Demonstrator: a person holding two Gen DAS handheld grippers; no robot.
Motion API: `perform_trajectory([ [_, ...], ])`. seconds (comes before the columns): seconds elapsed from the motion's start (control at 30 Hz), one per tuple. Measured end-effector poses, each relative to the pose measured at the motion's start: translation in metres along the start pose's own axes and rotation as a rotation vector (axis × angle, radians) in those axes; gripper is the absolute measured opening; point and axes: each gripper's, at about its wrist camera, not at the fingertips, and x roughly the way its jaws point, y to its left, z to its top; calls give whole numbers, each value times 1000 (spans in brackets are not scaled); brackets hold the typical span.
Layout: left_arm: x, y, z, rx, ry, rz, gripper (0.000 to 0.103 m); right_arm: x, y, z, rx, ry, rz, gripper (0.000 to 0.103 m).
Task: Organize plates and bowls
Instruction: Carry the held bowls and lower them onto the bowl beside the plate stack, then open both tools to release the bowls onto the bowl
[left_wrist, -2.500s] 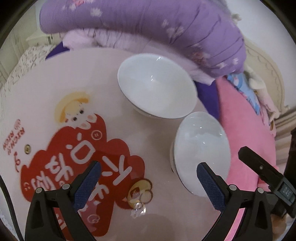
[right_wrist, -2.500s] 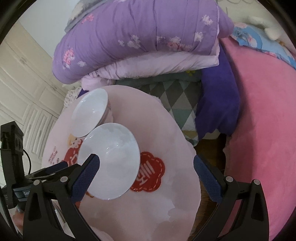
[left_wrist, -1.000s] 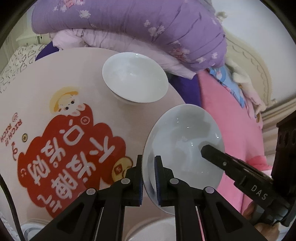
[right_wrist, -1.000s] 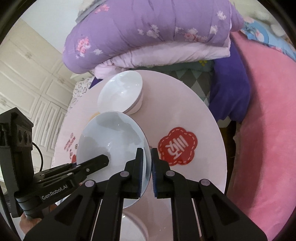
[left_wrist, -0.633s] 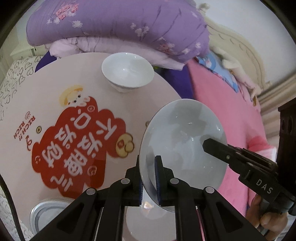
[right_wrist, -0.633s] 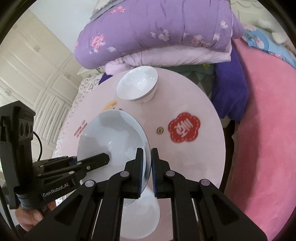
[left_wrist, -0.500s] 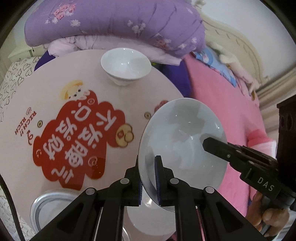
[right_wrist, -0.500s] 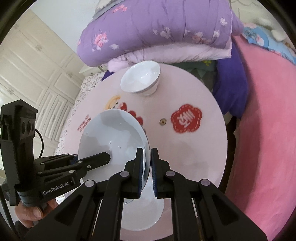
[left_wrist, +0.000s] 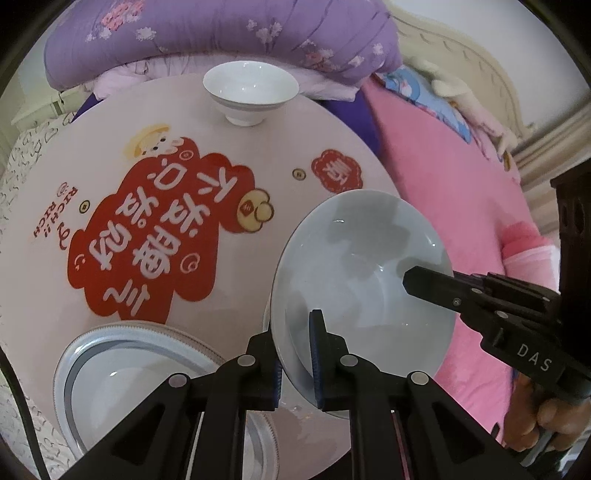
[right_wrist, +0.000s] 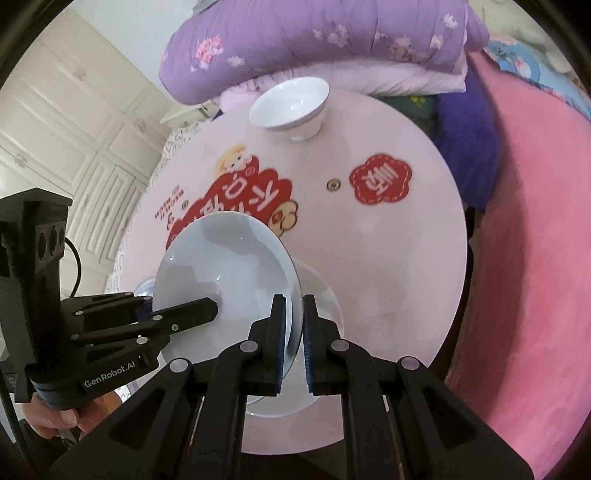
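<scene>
Both grippers hold one white bowl (left_wrist: 362, 266) by opposite sides of its rim, lifted above the round pink table (left_wrist: 51, 206). My left gripper (left_wrist: 297, 358) is shut on its near rim; the right gripper's finger reaches in from the right. In the right wrist view my right gripper (right_wrist: 293, 334) is shut on the same bowl (right_wrist: 225, 258). A second white bowl (left_wrist: 251, 88) stands at the table's far edge; it also shows in the right wrist view (right_wrist: 290, 101). A silver-rimmed plate (left_wrist: 122, 376) lies at the near left. Another white dish (right_wrist: 321, 295) lies under the held bowl.
The table (right_wrist: 406, 266) has a red cartoon print (left_wrist: 155, 236). Purple and lilac folded quilts (left_wrist: 221, 33) are piled behind it. Pink bedding (right_wrist: 535, 240) lies to the right. White cabinet doors (right_wrist: 74, 122) stand at the left.
Both grippers closed on the bowl's rim and lifted it. They carried it back toward the near side of the table, so the far bowl looks smaller and the silver-rimmed plate has come into view.
</scene>
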Motion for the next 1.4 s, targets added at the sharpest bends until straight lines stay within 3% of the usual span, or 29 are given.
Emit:
perform_trajectory([
  [0.53, -2, -26, -35, 135, -48, 119, 12, 10, -1, -18, -6, 51, -8, 8],
  [0.7, 6, -27, -38, 141, -27, 122, 14, 13, -5, -21, -4, 64, -8, 9],
  [1.0, 15, -25, -34, 125, -15, 75, 18, 15, -9, -22, -8, 66, -23, 11],
  [1.23, 18, -11, -23, 52, 37, -42, 38, 16, -6, -23, -18, 63, -26, 12],
  [1.4, 18, -8, -18, 25, 43, -75, 52, 17, -4, -23, -25, 60, -30, 12],
])
